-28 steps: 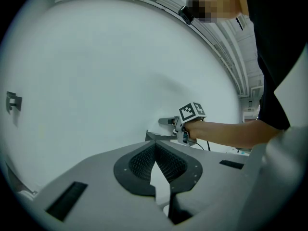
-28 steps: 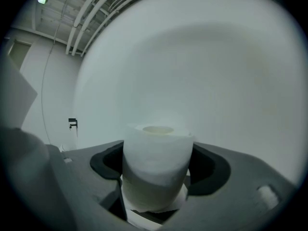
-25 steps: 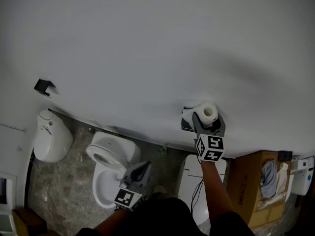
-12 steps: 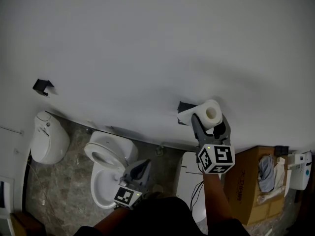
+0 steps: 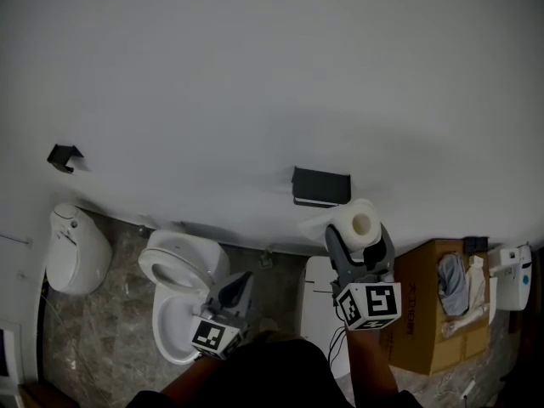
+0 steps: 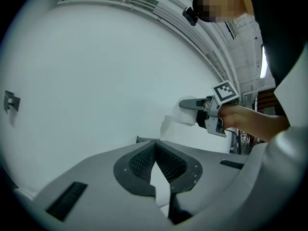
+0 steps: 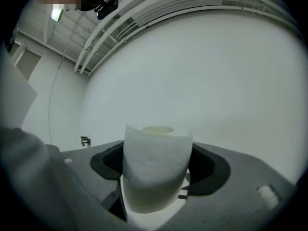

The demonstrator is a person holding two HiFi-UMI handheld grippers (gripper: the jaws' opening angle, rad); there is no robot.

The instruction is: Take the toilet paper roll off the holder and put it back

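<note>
The white toilet paper roll point(image 5: 361, 221) is clamped upright between the jaws of my right gripper point(image 5: 359, 236), below and to the right of the dark holder point(image 5: 321, 186) on the white wall. The holder is bare, with a loose flap of paper trailing left from the roll. In the right gripper view the roll point(image 7: 156, 170) fills the space between the pads of that gripper point(image 7: 156, 179). My left gripper point(image 5: 245, 280) hangs low over the toilet, jaw tips together, with nothing in it; its own view shows the tips point(image 6: 155, 150) meeting.
A white toilet point(image 5: 183, 266) stands on the marbled floor at the lower left, with another white fixture point(image 5: 76, 245) further left. A cardboard box point(image 5: 425, 313) with cloth in it sits at the right. A small black bracket point(image 5: 61, 155) is fixed to the wall at the left.
My right gripper has drawn the roll away from the holder, down and to the right in the head view, which leaves the holder uncovered. The left gripper has shifted only slightly.
</note>
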